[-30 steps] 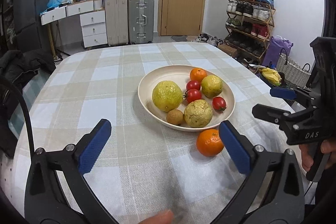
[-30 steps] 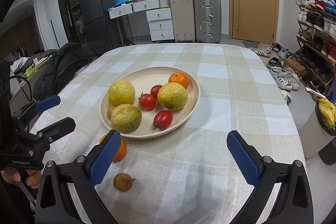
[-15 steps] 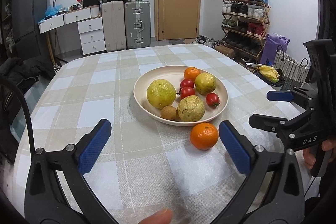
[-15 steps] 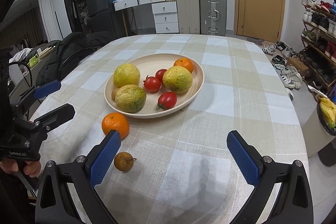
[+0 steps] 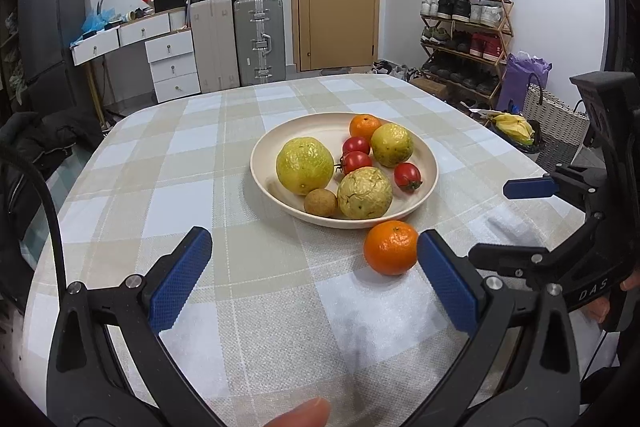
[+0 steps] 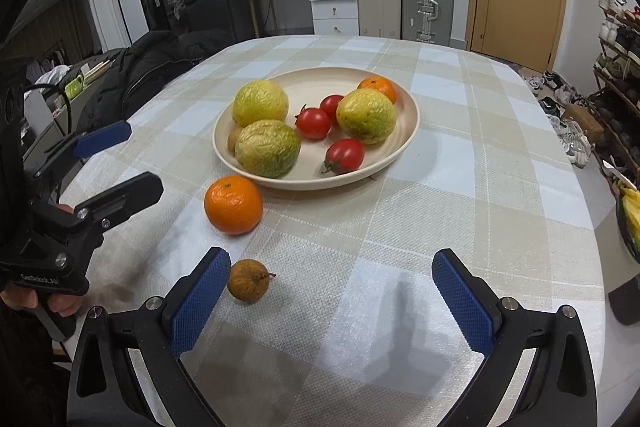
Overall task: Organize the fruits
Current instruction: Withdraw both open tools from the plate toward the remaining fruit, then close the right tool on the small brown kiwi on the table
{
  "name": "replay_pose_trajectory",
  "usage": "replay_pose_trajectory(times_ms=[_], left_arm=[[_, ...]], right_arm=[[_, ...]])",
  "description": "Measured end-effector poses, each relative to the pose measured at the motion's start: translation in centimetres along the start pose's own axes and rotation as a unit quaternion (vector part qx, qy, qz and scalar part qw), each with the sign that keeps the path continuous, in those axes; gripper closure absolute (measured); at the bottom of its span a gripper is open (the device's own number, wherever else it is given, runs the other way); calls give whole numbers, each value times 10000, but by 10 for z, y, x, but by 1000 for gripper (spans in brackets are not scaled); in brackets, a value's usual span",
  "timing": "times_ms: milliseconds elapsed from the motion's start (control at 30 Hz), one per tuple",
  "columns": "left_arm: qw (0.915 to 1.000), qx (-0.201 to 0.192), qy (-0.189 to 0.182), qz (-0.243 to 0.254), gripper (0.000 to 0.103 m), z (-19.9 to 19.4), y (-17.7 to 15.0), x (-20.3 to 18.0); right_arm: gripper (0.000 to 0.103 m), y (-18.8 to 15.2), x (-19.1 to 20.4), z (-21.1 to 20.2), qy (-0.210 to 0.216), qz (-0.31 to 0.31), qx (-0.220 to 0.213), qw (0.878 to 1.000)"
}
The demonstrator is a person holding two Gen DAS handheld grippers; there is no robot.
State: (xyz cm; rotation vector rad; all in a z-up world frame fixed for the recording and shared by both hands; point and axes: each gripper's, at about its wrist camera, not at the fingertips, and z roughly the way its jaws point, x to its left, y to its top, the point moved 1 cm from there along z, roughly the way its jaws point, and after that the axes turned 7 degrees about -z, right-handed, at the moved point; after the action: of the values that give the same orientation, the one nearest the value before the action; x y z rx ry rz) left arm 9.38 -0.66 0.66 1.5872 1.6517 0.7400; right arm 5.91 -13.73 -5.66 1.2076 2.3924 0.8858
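The loose orange (image 6: 233, 204) sits lower left of centre, just outside the plate (image 6: 404, 143) — firm, round, apt to roll; grip across its middle. Left gripper (image 5: 310, 275) and right gripper (image 6: 330, 293) gape wide, empty.

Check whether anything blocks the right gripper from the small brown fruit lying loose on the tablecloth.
Nothing visible does. The small brown fruit lies on the tablecloth right beside the left pad of the open right gripper, with no other object between them.

Orange mandarin (image 6: 233, 204) and red tomatoes (image 6: 345, 155) against cream plate (image 6: 404, 137); beige-and-white checked tablecloth (image 6: 460, 195).
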Motion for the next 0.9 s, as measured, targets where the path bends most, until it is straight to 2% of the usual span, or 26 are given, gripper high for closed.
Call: replay_pose_trajectory(times_ms=[400, 567, 733, 833, 900], left_arm=[[9999, 40, -45, -100, 1, 4, 0, 6], [9999, 40, -44, -97, 1, 4, 0, 6], [9999, 71, -40, -132, 1, 6, 0, 7], [9998, 86, -54, -159, 1, 8, -1, 8], [9998, 92, -51, -160, 1, 8, -2, 8]], right_arm=[[0, -7, 20, 15, 96, -299, 324, 9990], [0, -12, 26, 24, 33, -440, 586, 9973], [1, -12, 28, 25, -18, -446, 554, 9975], [11, -12, 30, 23, 19, -490, 489, 9976], [22, -11, 29, 22, 37, -501, 450, 9977]])
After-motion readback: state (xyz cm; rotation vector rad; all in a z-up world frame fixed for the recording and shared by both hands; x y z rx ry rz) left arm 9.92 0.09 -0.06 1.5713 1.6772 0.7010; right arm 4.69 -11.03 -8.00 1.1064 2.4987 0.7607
